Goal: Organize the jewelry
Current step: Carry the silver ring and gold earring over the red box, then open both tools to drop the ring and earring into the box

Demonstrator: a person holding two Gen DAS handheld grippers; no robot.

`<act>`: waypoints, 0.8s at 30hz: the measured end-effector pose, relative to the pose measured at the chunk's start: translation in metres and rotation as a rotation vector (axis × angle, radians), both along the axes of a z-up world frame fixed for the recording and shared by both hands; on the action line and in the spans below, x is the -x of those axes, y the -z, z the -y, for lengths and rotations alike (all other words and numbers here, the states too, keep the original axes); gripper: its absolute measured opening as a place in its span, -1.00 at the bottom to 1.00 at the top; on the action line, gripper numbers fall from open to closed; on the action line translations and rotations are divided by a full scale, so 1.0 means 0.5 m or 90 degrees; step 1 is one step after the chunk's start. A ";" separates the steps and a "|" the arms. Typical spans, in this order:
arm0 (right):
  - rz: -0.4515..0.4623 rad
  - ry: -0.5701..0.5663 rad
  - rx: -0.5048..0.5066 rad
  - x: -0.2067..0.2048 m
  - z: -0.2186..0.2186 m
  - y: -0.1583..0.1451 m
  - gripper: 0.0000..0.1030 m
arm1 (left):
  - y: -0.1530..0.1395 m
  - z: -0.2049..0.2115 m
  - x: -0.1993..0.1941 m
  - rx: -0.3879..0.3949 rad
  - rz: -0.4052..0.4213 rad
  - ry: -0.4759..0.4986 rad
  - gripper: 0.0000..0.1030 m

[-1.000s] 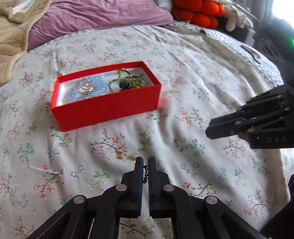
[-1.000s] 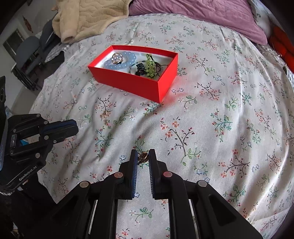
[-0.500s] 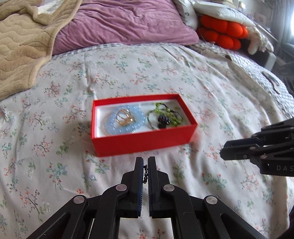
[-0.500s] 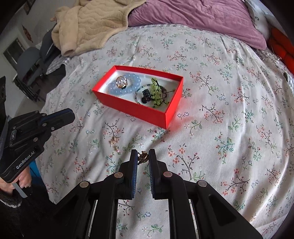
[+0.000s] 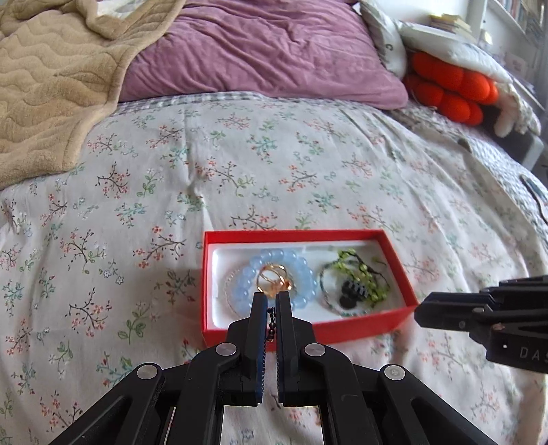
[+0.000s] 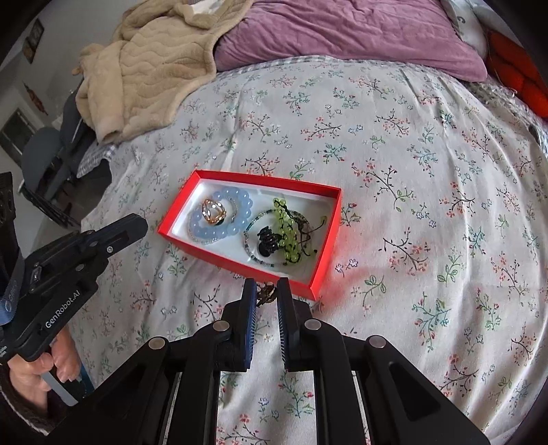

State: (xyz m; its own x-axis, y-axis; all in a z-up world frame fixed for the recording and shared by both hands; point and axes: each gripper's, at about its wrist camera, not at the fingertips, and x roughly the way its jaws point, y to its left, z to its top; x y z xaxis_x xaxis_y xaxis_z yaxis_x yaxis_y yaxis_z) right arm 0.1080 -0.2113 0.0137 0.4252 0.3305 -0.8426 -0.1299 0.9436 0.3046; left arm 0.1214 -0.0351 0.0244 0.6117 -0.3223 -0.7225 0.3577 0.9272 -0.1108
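A red box (image 5: 342,330) (image 6: 178,238) lies open on the floral bedspread. It holds a pale blue bead bracelet (image 5: 301,274) (image 6: 236,200), gold rings (image 5: 274,282) (image 6: 212,212), a green bead bracelet (image 5: 363,274) (image 6: 287,222) and a black clip (image 5: 354,292) (image 6: 267,239). My left gripper (image 5: 270,303) is shut on a small dark bead chain (image 5: 271,323), its tips above the box's near edge. My right gripper (image 6: 267,287) is shut on a small gold earring (image 6: 265,294) just short of the box's near right corner. The right gripper (image 5: 479,311) shows in the left view, the left gripper (image 6: 126,226) in the right view.
A purple pillow (image 5: 260,51) (image 6: 342,30) and a beige blanket (image 5: 51,75) (image 6: 154,68) lie at the head of the bed. Orange cushions (image 5: 448,89) sit far right. A hand (image 6: 37,373) holds the left gripper's handle. A chair (image 6: 41,150) stands beyond the bed's left edge.
Both grippers have moved toward the red box with their pieces still pinched; the box now sits right at the fingertips. The small gold pieces on the bedspread have left the views.
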 end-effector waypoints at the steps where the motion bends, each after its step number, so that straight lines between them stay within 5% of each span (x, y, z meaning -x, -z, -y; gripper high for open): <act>1: -0.001 0.003 -0.001 -0.009 -0.002 0.005 -0.76 | 0.004 0.003 -0.006 -0.002 -0.001 -0.004 -1.00; 24: -0.009 0.045 -0.018 -0.103 -0.022 0.062 -0.75 | 0.079 0.022 -0.095 -0.002 -0.031 -0.066 -0.92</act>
State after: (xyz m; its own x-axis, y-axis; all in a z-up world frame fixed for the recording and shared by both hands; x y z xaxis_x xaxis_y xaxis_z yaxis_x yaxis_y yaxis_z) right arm 0.1595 -0.2002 -0.0174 0.4367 0.3239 -0.8393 -0.0593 0.9413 0.3324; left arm 0.1691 -0.0461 -0.0148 0.6058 -0.2563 -0.7532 0.2534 0.9595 -0.1227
